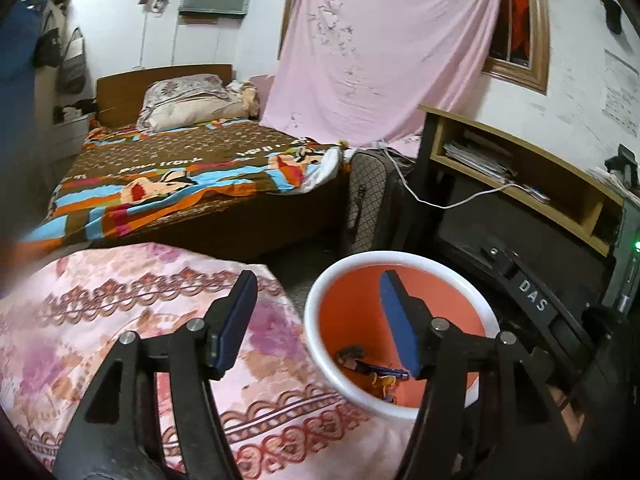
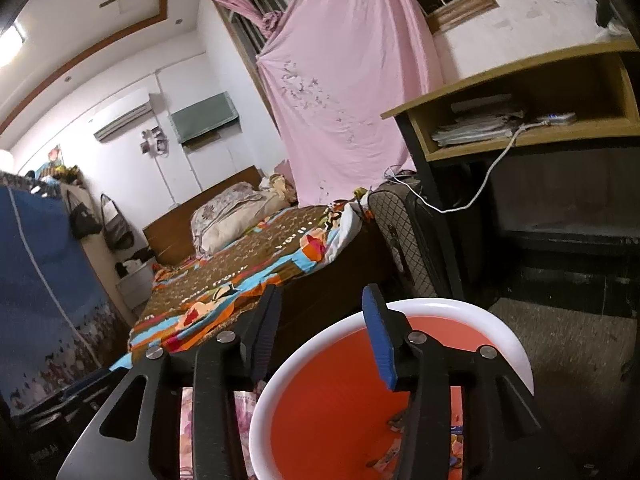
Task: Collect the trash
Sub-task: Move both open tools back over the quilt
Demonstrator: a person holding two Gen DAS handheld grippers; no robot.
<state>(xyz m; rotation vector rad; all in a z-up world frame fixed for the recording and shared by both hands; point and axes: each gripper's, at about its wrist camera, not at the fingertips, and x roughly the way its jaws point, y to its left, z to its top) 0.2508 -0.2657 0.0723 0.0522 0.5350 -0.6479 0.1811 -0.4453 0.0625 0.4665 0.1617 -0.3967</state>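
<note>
Judging by the look, the trash point(image 1: 374, 372) is light and soft: crumpled wrappers and a dark pen-like piece that would give under the pads and could slip. A pinch across a bunched wrapper is judged best. The scraps, colourful and small, are seen lying at the bottom of the bin point(image 1: 320, 292), which is orange inside with a white rim and stands just beside a floral cloth point(image 1: 120, 304). Both the left gripper point(image 1: 318, 320) and the right gripper point(image 2: 324, 336) are spread, and nothing is held between the pads.
</note>
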